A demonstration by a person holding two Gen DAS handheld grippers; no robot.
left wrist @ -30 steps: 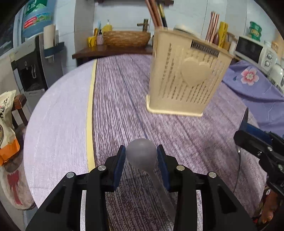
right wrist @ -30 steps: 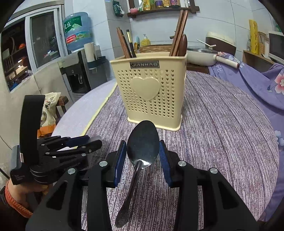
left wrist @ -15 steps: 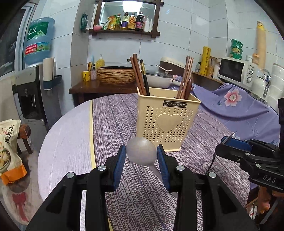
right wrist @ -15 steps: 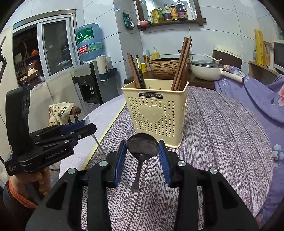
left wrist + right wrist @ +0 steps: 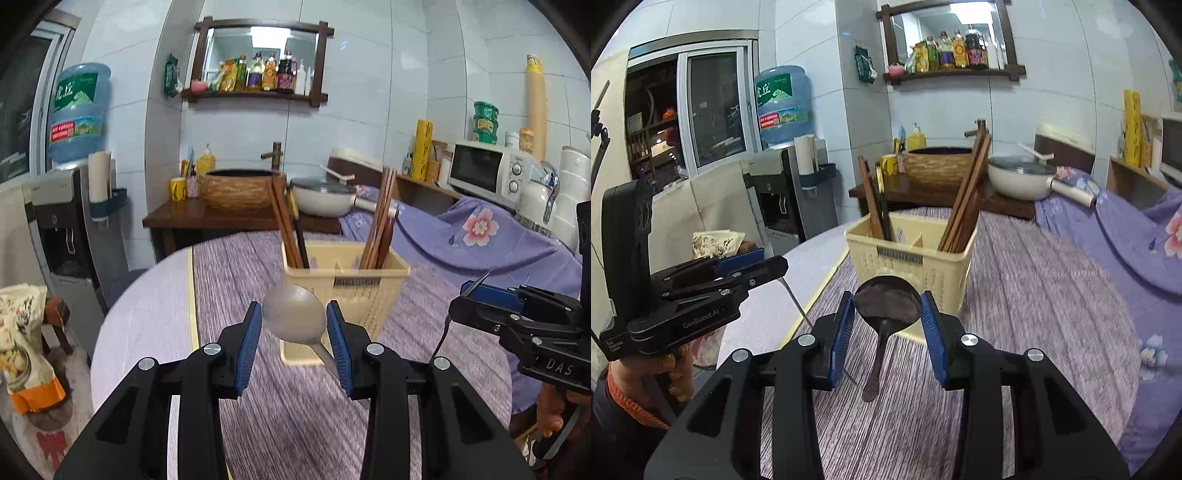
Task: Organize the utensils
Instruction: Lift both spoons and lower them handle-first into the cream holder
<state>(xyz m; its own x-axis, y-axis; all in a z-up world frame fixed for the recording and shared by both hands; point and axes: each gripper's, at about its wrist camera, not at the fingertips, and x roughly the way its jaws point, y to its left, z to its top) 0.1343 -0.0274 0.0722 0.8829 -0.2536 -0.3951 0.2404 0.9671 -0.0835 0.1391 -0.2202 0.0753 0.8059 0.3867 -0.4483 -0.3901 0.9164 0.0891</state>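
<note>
Both grippers hang above the purple-clothed surface (image 5: pixel 1052 295), each clenched on a spoon by its bowl. The left gripper (image 5: pixel 294 326) grips a pale spoon (image 5: pixel 293 317); the right gripper (image 5: pixel 887 319) grips a dark metal spoon (image 5: pixel 888 304). Handles point down, likely for dropping into the cream utensil basket (image 5: pixel 347 284) at frame center, which holds chopsticks (image 5: pixel 964 199). "GenRobot.AI" and "DAS" mark the grippers; the basket's label is blurred.

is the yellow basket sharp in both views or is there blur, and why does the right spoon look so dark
Left wrist view: the perforated yellow plastic basket is motion-smeared, label unreadable; the pale spoon in the left gripper is sharp. Right wrist view: basket softly blurred; the metal spoon in the right gripper reads nearly black.
</note>
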